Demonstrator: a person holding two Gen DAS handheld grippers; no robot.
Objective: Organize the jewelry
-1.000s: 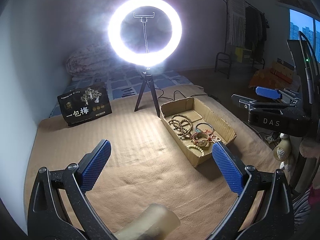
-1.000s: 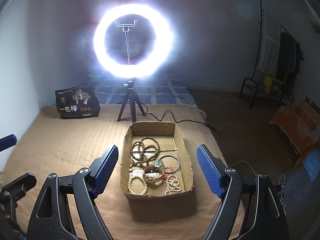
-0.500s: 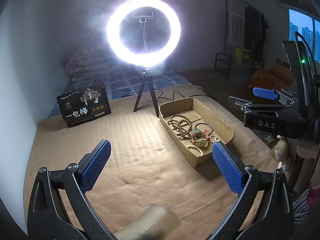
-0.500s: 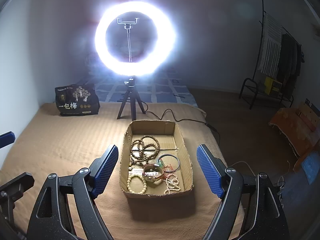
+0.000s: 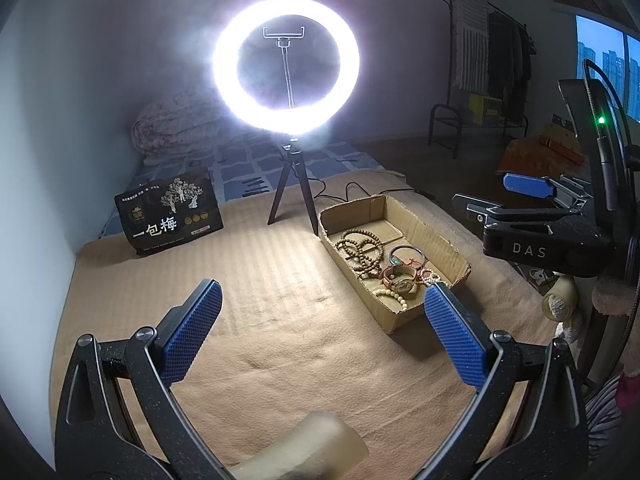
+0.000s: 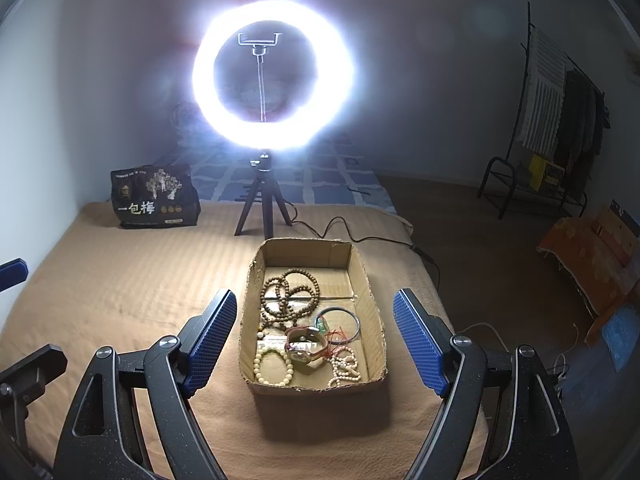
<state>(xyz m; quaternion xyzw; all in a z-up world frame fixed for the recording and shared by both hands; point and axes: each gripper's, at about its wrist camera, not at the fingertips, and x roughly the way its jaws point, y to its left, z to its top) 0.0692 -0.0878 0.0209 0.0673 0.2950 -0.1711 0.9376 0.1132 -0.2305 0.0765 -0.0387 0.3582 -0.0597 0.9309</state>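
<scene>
On the tan bedcover (image 6: 120,292): shallow brown cardboard box (image 6: 370,292) of beaded bracelets (image 6: 290,294)
Left gripper (image 5: 322,330): jaws wide, empty
Right gripper (image 6: 316,340): jaws wide, empty

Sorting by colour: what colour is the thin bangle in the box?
Green bangle, clearest in the right wrist view.

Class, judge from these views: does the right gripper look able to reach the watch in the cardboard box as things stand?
Probably yes. The right gripper hangs open, aimed at the open-topped cardboard box, and the watch lies on top of the beads, nothing covering it.
</scene>
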